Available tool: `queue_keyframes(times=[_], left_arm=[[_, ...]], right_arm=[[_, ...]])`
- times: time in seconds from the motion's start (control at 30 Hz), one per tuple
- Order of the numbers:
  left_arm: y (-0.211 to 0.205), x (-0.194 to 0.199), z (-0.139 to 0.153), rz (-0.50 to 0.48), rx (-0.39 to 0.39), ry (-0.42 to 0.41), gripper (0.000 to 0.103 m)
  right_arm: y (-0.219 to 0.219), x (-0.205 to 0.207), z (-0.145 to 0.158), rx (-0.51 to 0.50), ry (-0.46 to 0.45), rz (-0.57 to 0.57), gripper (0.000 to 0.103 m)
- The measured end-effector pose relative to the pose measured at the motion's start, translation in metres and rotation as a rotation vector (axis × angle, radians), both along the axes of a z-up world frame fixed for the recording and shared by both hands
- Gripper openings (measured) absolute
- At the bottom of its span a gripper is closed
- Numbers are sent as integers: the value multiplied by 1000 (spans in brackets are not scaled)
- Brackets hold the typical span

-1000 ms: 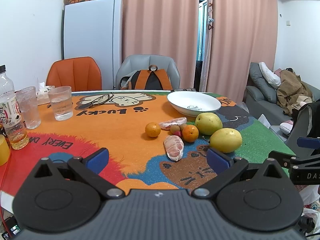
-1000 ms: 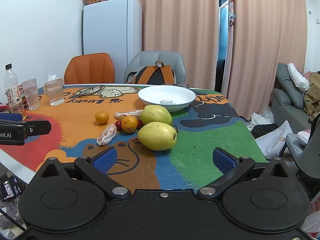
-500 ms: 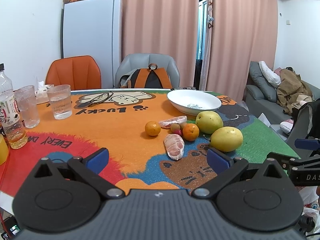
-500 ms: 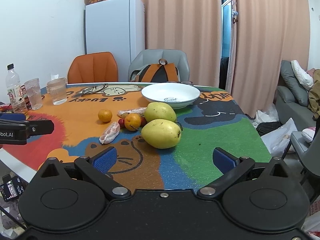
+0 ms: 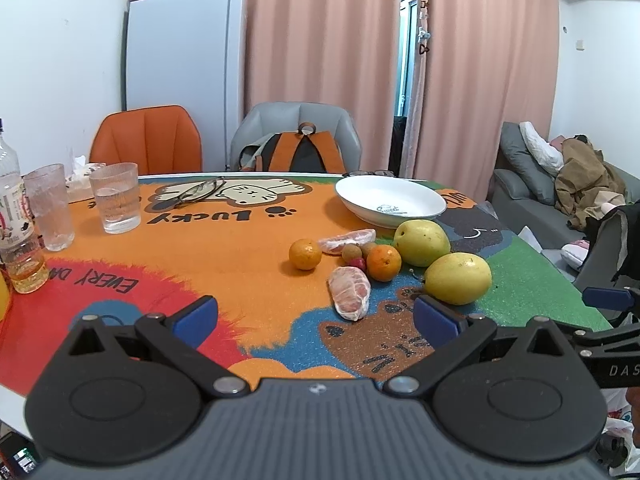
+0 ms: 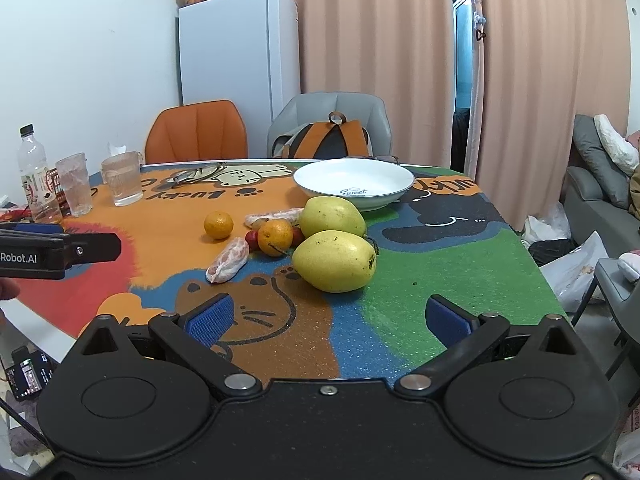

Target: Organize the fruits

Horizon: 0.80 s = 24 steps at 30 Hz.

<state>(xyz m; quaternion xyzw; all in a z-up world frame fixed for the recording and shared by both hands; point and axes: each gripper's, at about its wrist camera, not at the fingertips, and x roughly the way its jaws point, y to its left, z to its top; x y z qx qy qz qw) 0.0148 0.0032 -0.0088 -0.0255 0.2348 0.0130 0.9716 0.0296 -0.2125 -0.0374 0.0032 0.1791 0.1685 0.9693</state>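
Note:
Fruit lies in a cluster mid-table: two yellow-green pears [image 5: 458, 278] [image 5: 421, 237], two small oranges [image 5: 305, 254] [image 5: 383, 262], two peeled pomelo pieces [image 5: 349, 293] [image 5: 346, 241] and small lychees [image 5: 352, 253]. An empty white plate [image 5: 390, 202] stands behind them. My left gripper [image 5: 316, 318] is open and empty, in front of the fruit. My right gripper [image 6: 328, 318] is open and empty, just short of the near pear [image 6: 334, 261]. The plate [image 6: 354, 184] is beyond it.
Two glasses [image 5: 115, 197] [image 5: 50, 206] and a bottle [image 5: 16, 216] stand at the table's left. Eyeglasses [image 5: 199, 193] lie at the back. An orange chair [image 5: 146, 140] and a grey chair with a backpack [image 5: 301, 152] stand behind. A sofa [image 5: 536, 184] is to the right.
Both grippers have moved slightly forward toward the table; the fruit looks a little nearer. Both stay open and the fruit has not moved.

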Motion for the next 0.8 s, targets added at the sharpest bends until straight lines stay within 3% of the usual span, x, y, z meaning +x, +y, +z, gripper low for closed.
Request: queue_keyframes(times=[0.8], left_arm=[[10,58,-31,-36,-34,98,103]], right_arm=[[6,51,-15,-12,71,-18,103]])
